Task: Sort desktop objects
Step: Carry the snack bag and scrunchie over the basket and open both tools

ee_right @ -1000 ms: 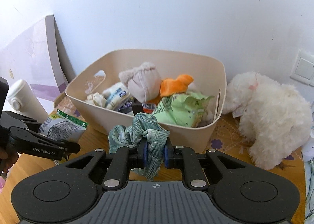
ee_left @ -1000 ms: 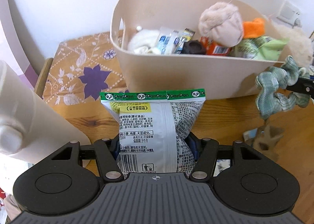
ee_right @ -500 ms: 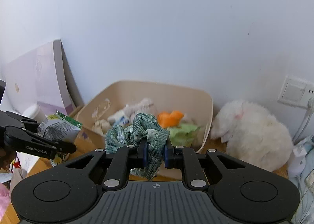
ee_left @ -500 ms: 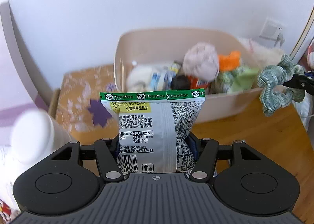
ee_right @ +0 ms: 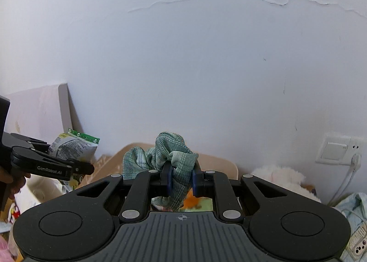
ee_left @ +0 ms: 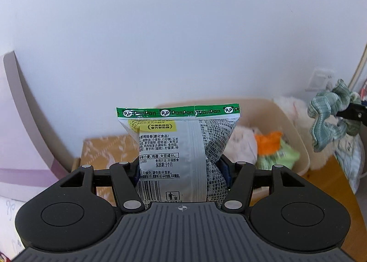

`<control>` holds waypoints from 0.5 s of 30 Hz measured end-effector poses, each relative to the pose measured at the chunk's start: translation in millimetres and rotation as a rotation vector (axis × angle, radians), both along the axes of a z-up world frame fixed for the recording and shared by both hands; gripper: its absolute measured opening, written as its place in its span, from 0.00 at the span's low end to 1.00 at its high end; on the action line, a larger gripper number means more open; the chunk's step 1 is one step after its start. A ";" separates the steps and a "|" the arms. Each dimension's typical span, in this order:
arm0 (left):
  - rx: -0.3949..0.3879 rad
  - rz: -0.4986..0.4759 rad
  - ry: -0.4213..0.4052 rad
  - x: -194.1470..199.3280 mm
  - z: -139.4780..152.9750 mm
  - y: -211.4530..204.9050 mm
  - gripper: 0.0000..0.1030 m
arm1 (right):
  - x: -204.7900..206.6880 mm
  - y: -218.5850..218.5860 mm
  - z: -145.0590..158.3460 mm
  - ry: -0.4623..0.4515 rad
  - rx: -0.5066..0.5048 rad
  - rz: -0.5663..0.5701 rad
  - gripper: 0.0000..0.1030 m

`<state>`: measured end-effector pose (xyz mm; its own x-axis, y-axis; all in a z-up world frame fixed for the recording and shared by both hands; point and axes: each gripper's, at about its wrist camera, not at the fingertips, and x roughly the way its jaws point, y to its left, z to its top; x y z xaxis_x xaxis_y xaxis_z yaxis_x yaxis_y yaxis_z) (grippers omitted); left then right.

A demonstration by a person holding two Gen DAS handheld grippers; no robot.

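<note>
Wall behind; snack bag (ee_left: pixel 181 154) btwn left tool (ee_left: pixel 182 170) pads

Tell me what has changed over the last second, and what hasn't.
Both hands have risen: in each wrist view the beige bin has dropped low in the picture and the wall fills most of it. Nothing was taken hold of or let go. The left gripper stays shut on the snack packet, and the right gripper stays shut on the green checked scrunchie. The bin's contents look unchanged.
</note>
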<state>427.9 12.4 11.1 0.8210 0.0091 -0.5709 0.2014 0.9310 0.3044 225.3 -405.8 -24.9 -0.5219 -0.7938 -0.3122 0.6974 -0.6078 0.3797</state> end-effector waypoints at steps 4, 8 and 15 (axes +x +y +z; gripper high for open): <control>0.005 0.016 -0.017 19.4 1.5 -11.7 0.59 | -12.1 -15.5 1.0 0.002 0.021 -0.018 0.15; -0.006 0.035 -0.012 35.5 -6.0 -23.0 0.59 | -25.4 -34.5 -9.1 -0.041 0.045 -0.032 0.15; 0.008 0.077 0.059 61.8 -37.8 -33.8 0.60 | -49.0 -61.5 -36.3 -0.152 0.079 -0.053 0.15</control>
